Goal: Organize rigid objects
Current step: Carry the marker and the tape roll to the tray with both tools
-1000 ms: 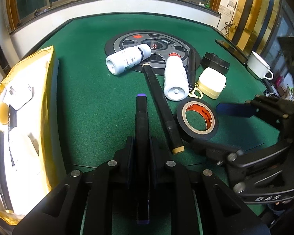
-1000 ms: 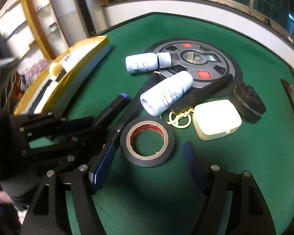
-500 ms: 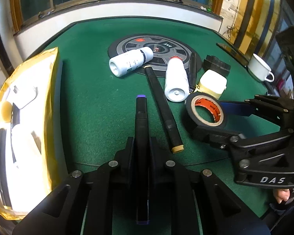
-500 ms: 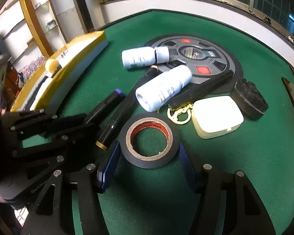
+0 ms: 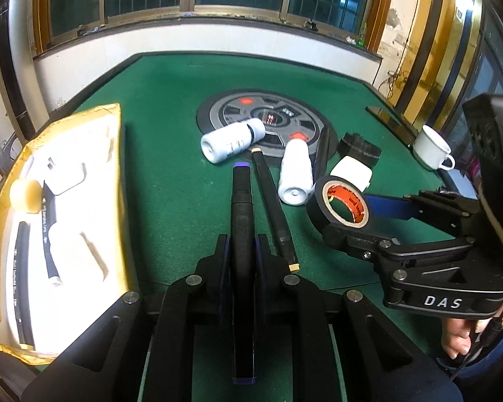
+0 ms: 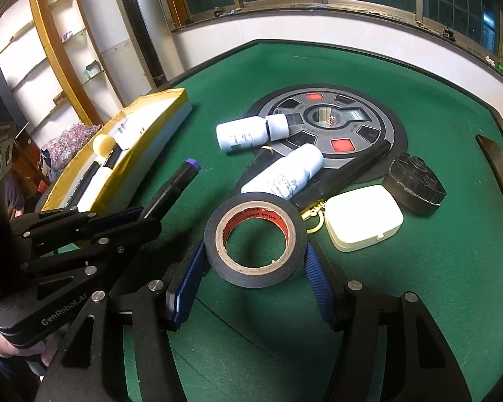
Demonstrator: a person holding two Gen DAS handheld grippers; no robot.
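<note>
My left gripper is shut on a black marker with a purple cap and holds it above the green table; it also shows in the right wrist view. My right gripper is shut on a roll of black tape and holds it lifted off the table; the tape also shows in the left wrist view. A yellow box with a white foam insert lies at the left, with a pen and a small ball in its slots.
On the green table lie two white bottles, a second black marker, a black pen, a cream case, a black ribbed lump, a round grey panel and a white cup.
My right gripper closed on the tape roll and lifted it off the table. My left gripper rose with the purple-capped marker still held.
</note>
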